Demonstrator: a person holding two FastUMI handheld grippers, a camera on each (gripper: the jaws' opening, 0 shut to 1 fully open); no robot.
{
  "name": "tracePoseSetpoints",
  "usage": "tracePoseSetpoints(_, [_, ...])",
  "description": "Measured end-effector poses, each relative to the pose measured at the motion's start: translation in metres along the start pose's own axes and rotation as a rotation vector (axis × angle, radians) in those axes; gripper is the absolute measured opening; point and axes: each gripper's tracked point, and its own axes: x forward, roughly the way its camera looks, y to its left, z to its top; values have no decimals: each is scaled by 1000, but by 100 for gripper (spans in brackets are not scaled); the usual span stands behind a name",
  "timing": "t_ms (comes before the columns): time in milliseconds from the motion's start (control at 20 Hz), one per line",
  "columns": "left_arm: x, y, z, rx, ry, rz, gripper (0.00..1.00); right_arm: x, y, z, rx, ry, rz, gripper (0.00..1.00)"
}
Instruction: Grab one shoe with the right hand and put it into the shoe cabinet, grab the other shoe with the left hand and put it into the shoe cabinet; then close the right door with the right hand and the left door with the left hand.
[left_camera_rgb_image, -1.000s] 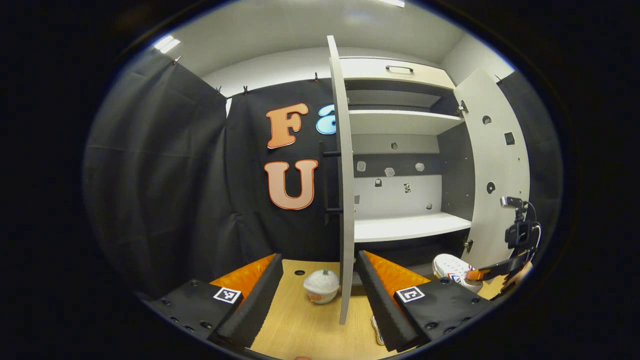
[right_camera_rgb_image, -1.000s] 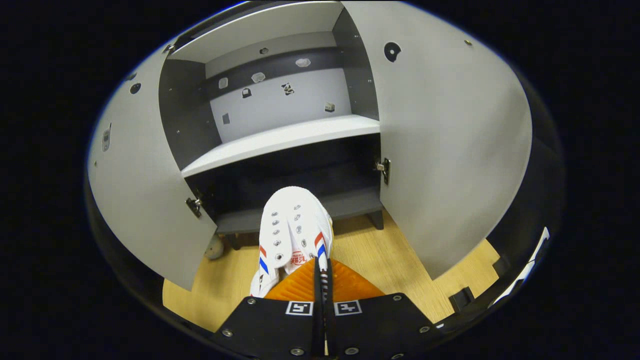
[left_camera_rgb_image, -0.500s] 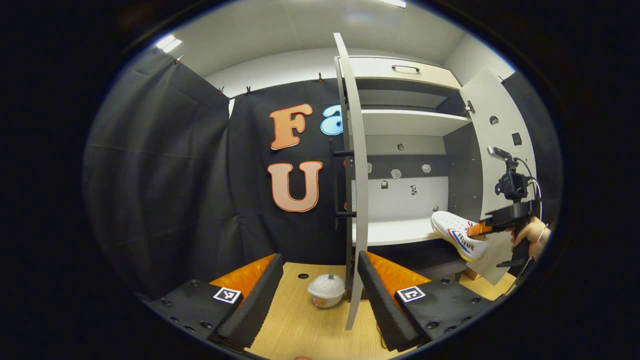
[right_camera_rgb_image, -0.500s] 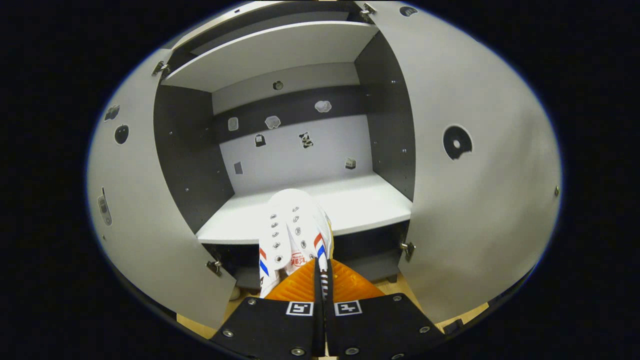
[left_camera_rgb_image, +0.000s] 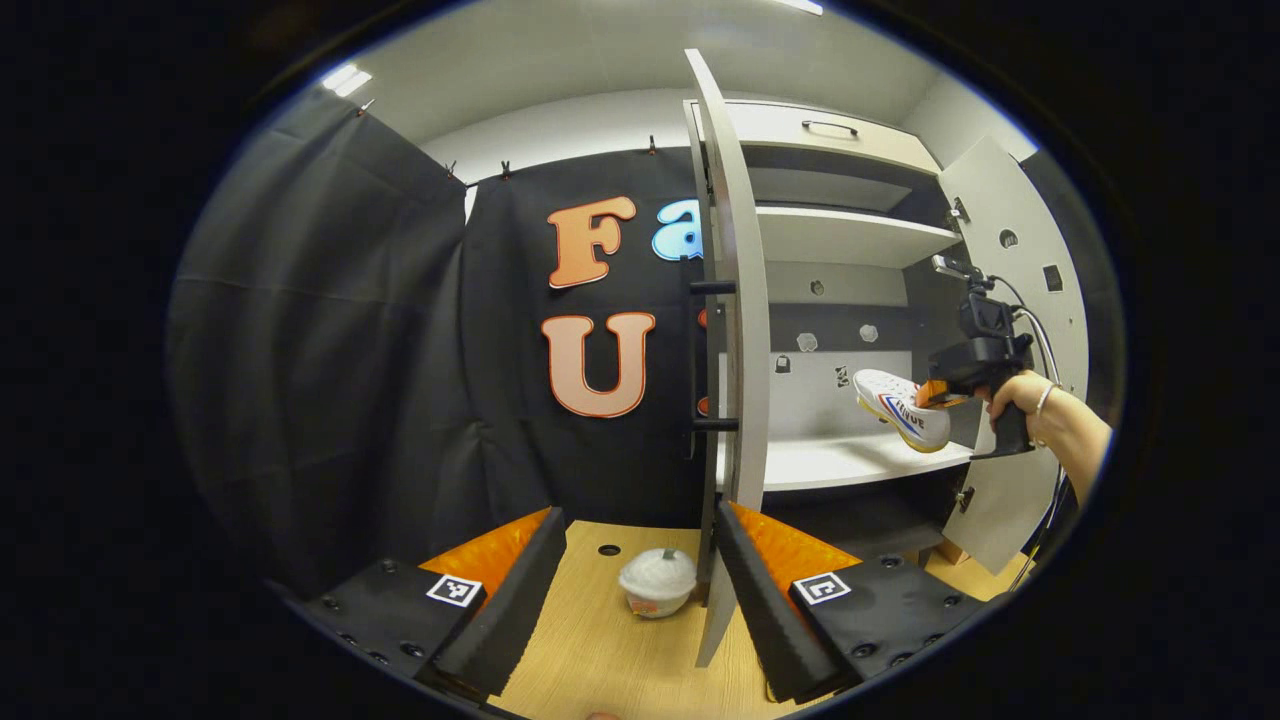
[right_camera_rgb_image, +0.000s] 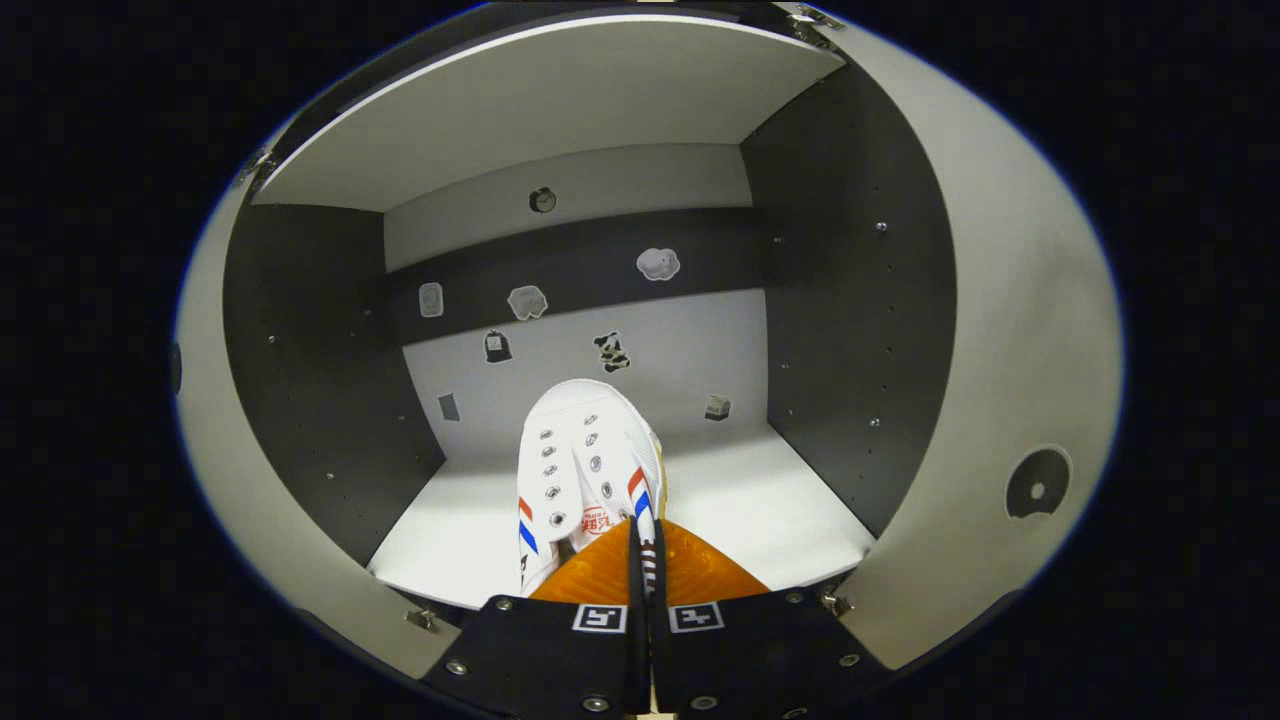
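1. Shoe hangs above the shoe cabinet's shelf, pinched by your right tongs; not yet set down.
2. Left tongs stand spread, empty.
3. Remaining: second shoe, both doors.

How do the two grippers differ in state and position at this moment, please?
The right gripper is shut on the shoe; the left gripper is open and empty. The right is raised, over the cabinet shelf; the left is low over the floor.
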Motion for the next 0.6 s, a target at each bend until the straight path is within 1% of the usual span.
tracePoseSetpoints(50, [3,2,1,3,0,4,97,14,-1,-1,3,17,-10,1])
tracePoseSetpoints(100, [6,2,1,6,1,8,97,27,-3,-5,5,38,-17,1])
tracePoseSetpoints(150, [8,4,0,9,3,12,95,38,-4,-9,12,59,-23,1])
tracePoseSetpoints(200, [9,5,0,11,5,17,98,47,-7,-14,16,82,-32,1])
tracePoseSetpoints(300, [12,6,-2,13,8,23,96,63,-12,-28,16,128,-50,0])
tracePoseSetpoints(450, [16,7,-4,19,17,29,95,73,-15,-40,13,168,-60,1])
tracePoseSetpoints(500, [17,6,-5,17,19,28,99,74,-15,-42,16,173,-59,1])
tracePoseSetpoints(550, [18,5,-6,14,22,25,96,76,-16,-44,20,180,-62,1])
tracePoseSetpoints(600, [19,4,-8,13,26,25,96,78,-16,-44,27,185,-61,1])
